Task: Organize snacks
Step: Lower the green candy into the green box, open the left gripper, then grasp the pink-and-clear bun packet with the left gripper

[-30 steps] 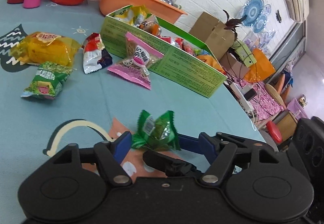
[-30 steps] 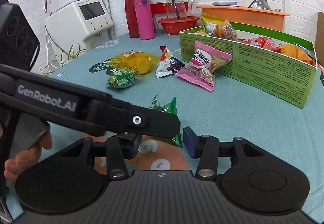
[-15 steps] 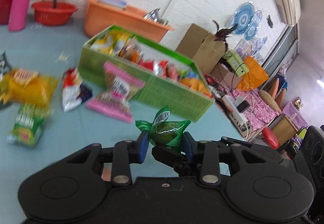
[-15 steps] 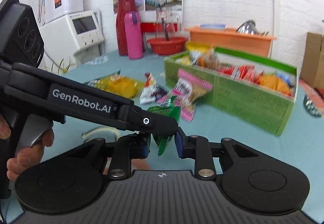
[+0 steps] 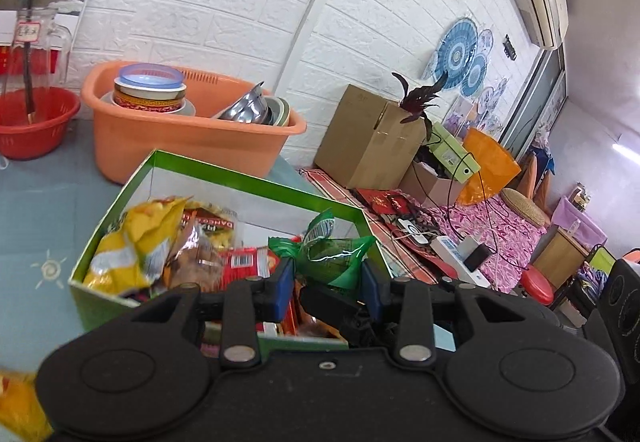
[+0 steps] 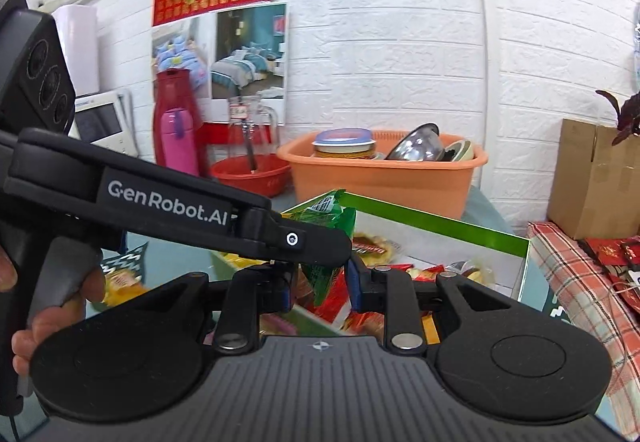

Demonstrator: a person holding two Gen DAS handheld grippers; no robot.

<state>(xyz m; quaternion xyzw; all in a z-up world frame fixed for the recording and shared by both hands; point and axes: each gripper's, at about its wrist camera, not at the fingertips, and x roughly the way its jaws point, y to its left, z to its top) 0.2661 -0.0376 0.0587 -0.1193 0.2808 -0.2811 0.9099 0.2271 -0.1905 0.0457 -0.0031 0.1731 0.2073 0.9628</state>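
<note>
- Currently, the left gripper [image 5: 326,284] is clamping a crinkled green foil snack packet [image 5: 324,252] between its blue pads; the packet is standing clear of the surfaces, its long axis running roughly across the jaws.
- Right gripper [image 6: 318,284] is sitting close behind the same packet [image 6: 330,242]; whether its pads are pressing it, I cannot tell.
- Green cardboard box [image 5: 224,178], already holding yellow and red snack bags, is lying directly below and ahead of the packet, so the coming move looks like a short lowering and release.
- Left view is showing the box interior; right view is showing the left tool crossing in front and the person's left hand [image 6: 52,306] on it.
</note>
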